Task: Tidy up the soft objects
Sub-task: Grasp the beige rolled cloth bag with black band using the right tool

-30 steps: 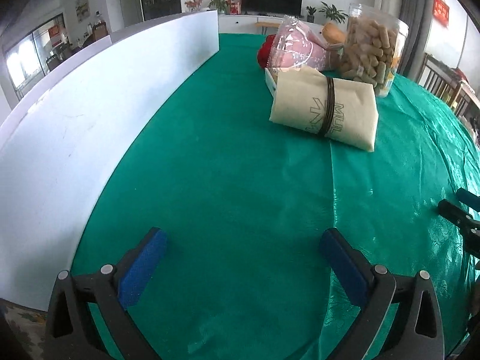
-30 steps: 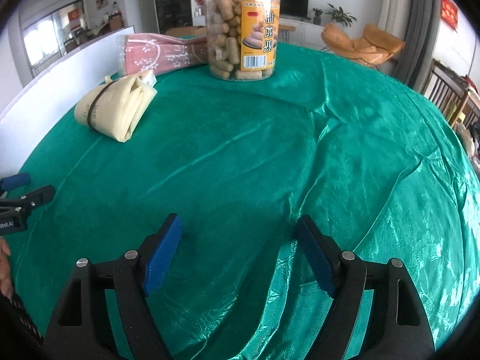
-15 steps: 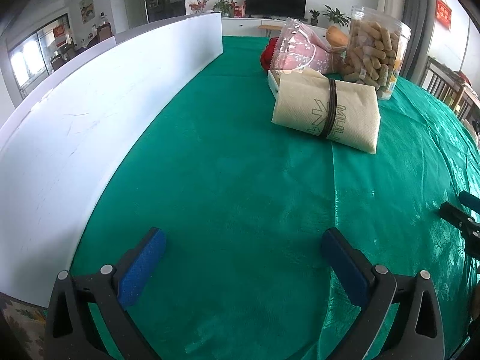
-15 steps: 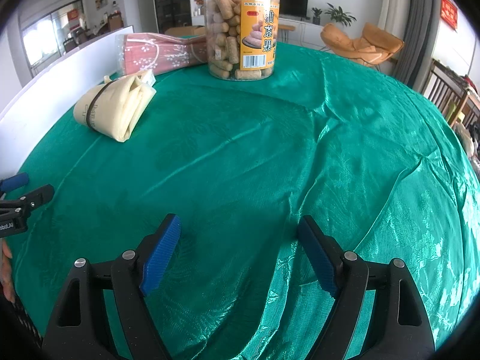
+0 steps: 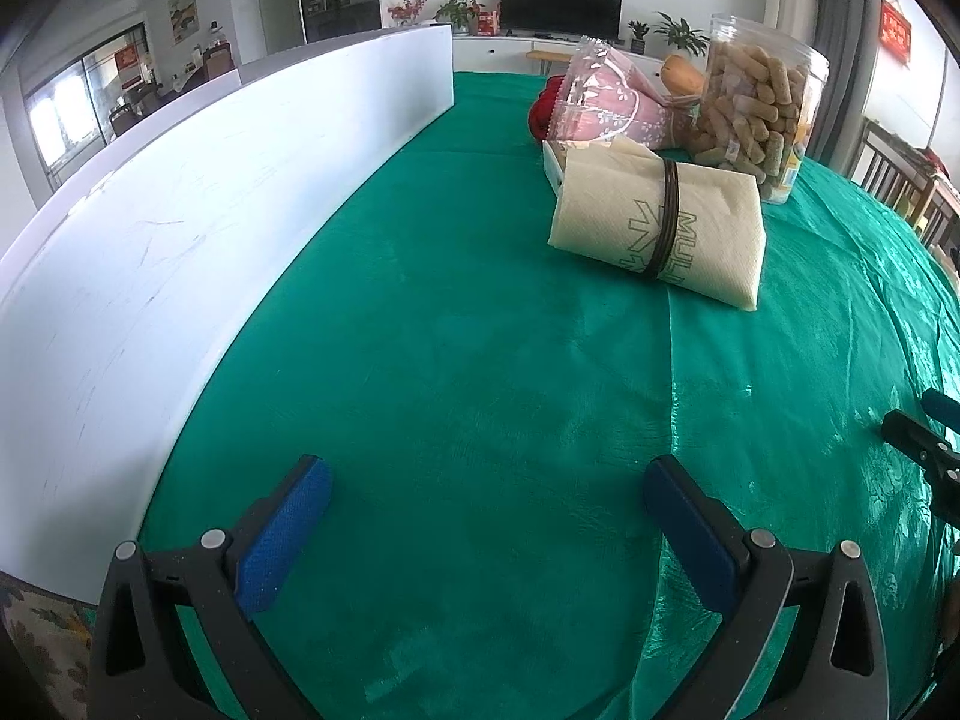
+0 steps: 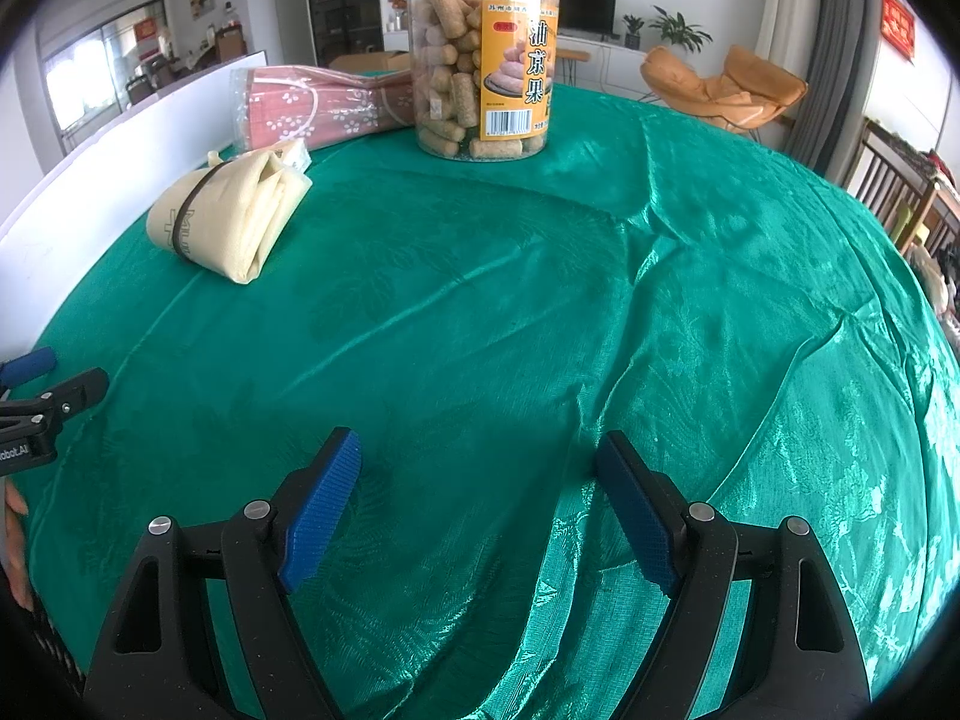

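Nothing is picked up yet: the left tool (image 5: 486,495) and right tool (image 6: 477,468) both gape wide and empty above the green tabletop (image 6: 540,300). The folded cloth bundle (image 5: 657,228) lies well ahead, just beside the snack jar (image 6: 483,54). The next move likely calls for reaching forward and straddling it.

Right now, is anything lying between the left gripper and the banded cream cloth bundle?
Nothing visible. Only bare green tablecloth lies between the open left gripper and the cloth bundle; the snack jar stands behind it.
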{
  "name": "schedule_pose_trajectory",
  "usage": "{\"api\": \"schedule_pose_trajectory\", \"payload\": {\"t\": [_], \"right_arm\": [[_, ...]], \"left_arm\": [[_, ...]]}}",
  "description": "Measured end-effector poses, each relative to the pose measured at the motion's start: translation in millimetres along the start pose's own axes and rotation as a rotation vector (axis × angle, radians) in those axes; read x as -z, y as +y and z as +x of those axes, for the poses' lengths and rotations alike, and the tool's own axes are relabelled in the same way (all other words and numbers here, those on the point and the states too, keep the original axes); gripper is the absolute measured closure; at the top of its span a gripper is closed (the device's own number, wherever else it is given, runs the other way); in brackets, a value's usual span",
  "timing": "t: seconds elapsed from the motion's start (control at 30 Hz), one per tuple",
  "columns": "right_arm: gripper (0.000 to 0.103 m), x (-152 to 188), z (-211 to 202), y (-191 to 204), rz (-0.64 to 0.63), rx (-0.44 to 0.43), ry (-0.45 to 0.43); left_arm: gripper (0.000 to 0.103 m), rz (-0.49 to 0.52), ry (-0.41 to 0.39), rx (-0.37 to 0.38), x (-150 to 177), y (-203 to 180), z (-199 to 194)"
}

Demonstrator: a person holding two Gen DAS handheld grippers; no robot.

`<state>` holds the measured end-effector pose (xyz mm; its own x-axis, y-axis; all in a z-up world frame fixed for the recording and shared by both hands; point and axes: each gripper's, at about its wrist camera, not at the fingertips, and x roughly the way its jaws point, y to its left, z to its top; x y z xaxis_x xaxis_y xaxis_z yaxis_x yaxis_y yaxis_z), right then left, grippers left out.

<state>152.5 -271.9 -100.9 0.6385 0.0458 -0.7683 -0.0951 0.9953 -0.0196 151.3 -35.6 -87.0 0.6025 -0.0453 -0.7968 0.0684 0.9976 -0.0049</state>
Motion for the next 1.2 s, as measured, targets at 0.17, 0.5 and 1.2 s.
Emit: {"api": "schedule_pose_trajectory", "payload": {"t": [0.17, 0.5, 1.2], "right_arm": [[0.02, 0.0, -0.3, 0.0, 0.0, 0.0, 0.0], [0.02, -0.1, -0.8, -0.1, 0.0, 0.001, 0.0], [0.019, -96.8, 3.4, 159.0, -0.792, -0.215, 0.022]], "left_arm": [[0.0, -0.004, 0.001, -0.003, 0.5, -0.5, 0.2], [0.0, -0.003, 0.001, -0.002, 0.4, -0.4, 0.3], [0.0, 0.004, -0.003, 0.002, 2.4, -0.2, -1.2]]}}
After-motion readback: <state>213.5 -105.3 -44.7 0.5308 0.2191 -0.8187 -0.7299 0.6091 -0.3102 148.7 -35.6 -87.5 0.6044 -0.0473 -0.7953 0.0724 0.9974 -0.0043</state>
